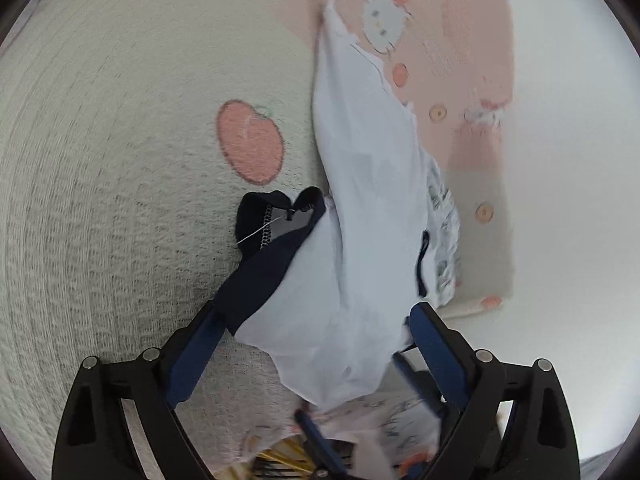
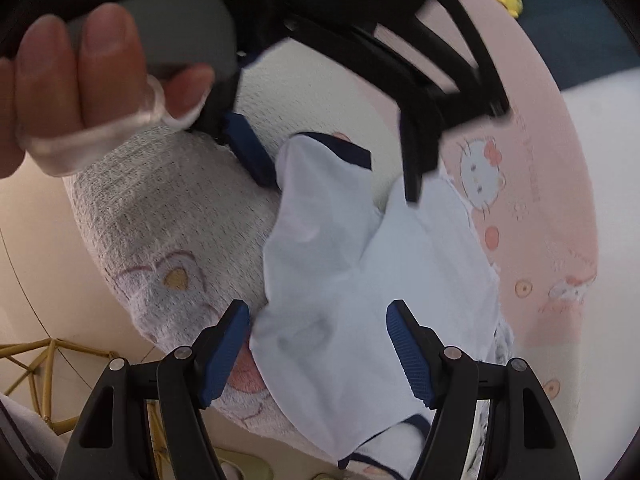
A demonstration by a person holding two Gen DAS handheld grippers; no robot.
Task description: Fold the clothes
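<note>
— Lying where? — White garment with navy trim (image 1: 360,208), crumpled on a cream waffle blanket (image 1: 100,168) beside its pink cartoon-cat border (image 1: 452,40).

— Hand-held grippers? — Left hand-held gripper (image 1: 320,320) spread, cloth draped between the pads, unpinched. Right hand-held gripper (image 2: 318,340) spread too, over the same cloth.

— Around? — Bare hand (image 2: 80,80) gripping the left handle; gold wire frame (image 2: 36,364) below the blanket's edge.

Open textured blanket (image 1: 120,200) lies bare to the left of the white garment (image 1: 368,184), clear for a gripper; on the right the pink cartoon-print cloth (image 1: 460,60) is bare too; in the right wrist view the left gripper (image 2: 340,184) and a hand (image 2: 80,80) crowd the far side over the garment.
</note>
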